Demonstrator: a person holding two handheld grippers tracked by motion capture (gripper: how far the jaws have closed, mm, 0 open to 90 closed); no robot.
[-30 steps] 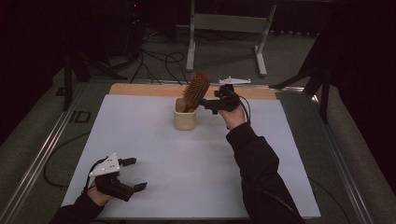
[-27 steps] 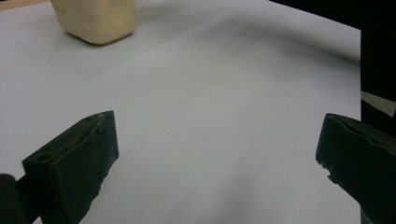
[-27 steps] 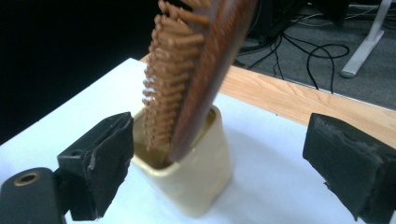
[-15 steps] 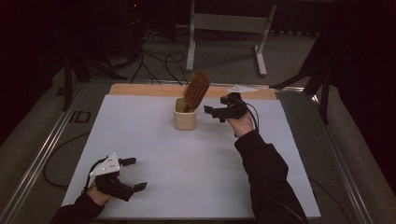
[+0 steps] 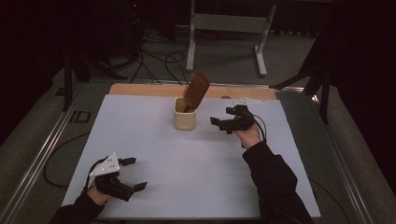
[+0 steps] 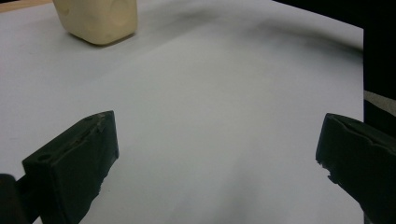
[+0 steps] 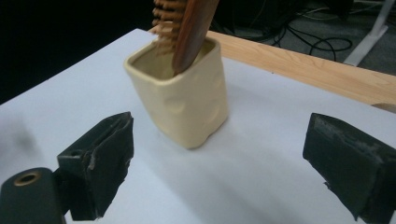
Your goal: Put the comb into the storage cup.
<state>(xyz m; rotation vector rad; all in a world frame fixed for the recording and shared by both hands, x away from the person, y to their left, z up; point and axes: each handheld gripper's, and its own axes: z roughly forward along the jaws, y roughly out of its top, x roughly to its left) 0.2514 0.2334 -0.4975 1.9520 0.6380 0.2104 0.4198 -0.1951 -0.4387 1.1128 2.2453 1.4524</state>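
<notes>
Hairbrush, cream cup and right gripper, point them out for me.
hairbrush (image 5: 196,89), high view, bristle head.
cream cup (image 7: 187,109), right gripper view, front wall.
right gripper (image 5: 220,124), high view, between its open jaws.

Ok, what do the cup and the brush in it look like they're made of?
The cup looks like glazed ceramic: cream, smooth, thick-walled, with soft dimples and a slight sheen, though moulded plastic is possible. The brush looks like wood: reddish-brown with a polished back, and its bristles seem wooden too, though they are blurred.

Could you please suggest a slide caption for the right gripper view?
Open right gripper facing a cream cup that holds a wooden hairbrush.
</notes>
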